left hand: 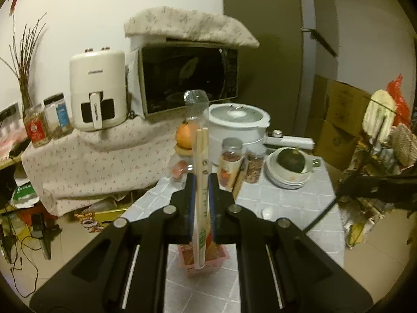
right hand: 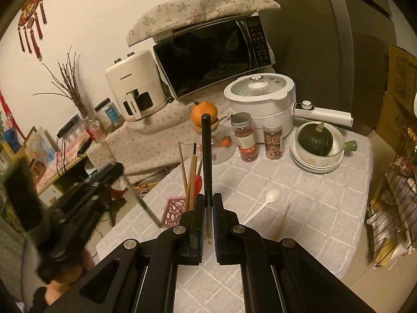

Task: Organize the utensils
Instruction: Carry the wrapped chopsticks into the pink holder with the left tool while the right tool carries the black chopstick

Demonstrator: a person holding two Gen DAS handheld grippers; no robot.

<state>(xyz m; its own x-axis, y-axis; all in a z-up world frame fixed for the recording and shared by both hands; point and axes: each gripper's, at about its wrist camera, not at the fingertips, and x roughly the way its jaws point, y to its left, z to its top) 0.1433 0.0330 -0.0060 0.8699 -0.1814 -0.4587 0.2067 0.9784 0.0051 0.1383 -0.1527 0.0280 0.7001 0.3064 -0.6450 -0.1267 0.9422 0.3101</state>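
My left gripper [left hand: 202, 182] is shut on a wrapped pair of wooden chopsticks [left hand: 201, 172], held upright above a pink perforated utensil holder [left hand: 203, 259]. My right gripper [right hand: 207, 203] is shut on a black-handled utensil [right hand: 206, 156] that stands upright. The pink holder [right hand: 174, 210] sits left of the right gripper at the table's near left edge, with several chopsticks [right hand: 189, 174] and a red utensil in it. A white plastic spoon [right hand: 265, 203] and a single wooden chopstick [right hand: 284, 220] lie on the tablecloth. The left gripper shows blurred in the right wrist view [right hand: 78, 195].
The grey checked table [right hand: 312, 195] carries two spice jars [right hand: 246, 137], a white electric pot [right hand: 260, 96], stacked bowls with a dark squash [right hand: 318, 143], and an orange on a glass stand [right hand: 204, 112]. A microwave and air fryer [right hand: 133, 83] stand behind. Boxes and a wire rack crowd the right.
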